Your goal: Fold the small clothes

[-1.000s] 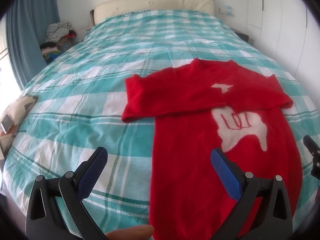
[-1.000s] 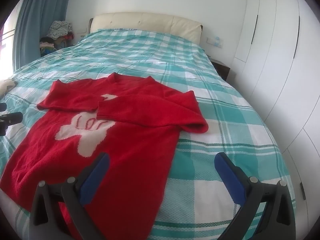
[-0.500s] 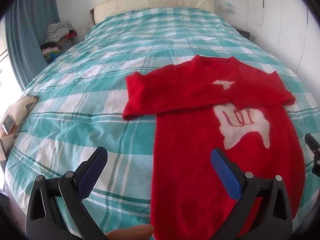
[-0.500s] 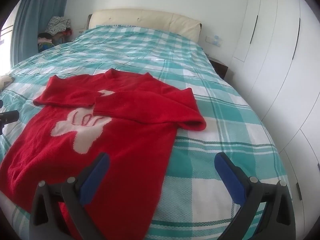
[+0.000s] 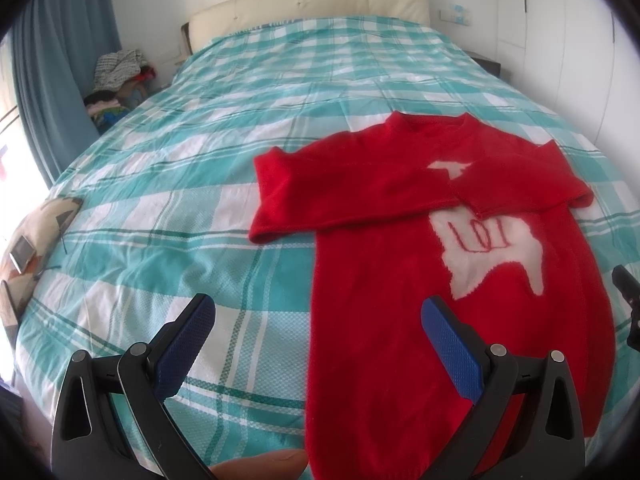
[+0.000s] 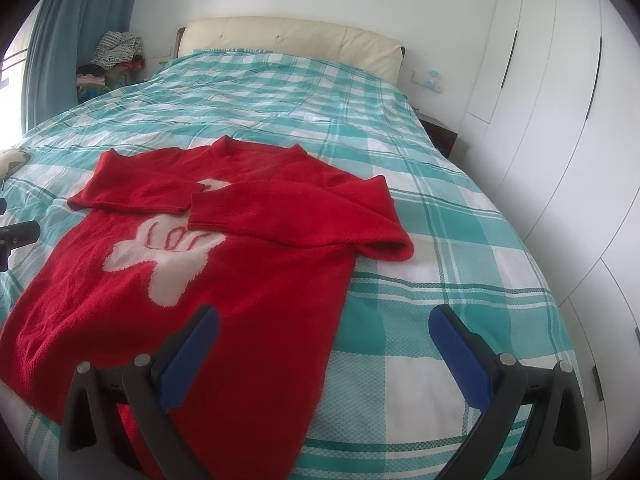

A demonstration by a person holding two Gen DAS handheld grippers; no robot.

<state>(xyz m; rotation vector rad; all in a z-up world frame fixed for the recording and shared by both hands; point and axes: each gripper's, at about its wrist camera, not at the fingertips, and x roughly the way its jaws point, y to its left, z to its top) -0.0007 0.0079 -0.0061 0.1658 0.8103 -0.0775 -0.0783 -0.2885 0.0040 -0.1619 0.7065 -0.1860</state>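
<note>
A small red sweater (image 5: 384, 280) with a white hand motif lies flat on the bed, both sleeves folded across its chest; it also shows in the right wrist view (image 6: 248, 276). My left gripper (image 5: 316, 332) is open and empty, hovering above the sweater's lower left edge. My right gripper (image 6: 324, 344) is open and empty above the sweater's lower right edge. The other gripper's black tip shows at the right edge of the left wrist view (image 5: 626, 288).
The bed has a teal and white plaid cover (image 5: 180, 208) and a cream headboard (image 5: 308, 4). A pile of clothes (image 5: 116, 80) sits by the blue curtain at the left. White wardrobe doors (image 6: 560, 120) stand close on the right.
Both grippers have drifted slightly, so the sweater sits a little differently in each view. The sweater has not moved, and both grippers stay open.
</note>
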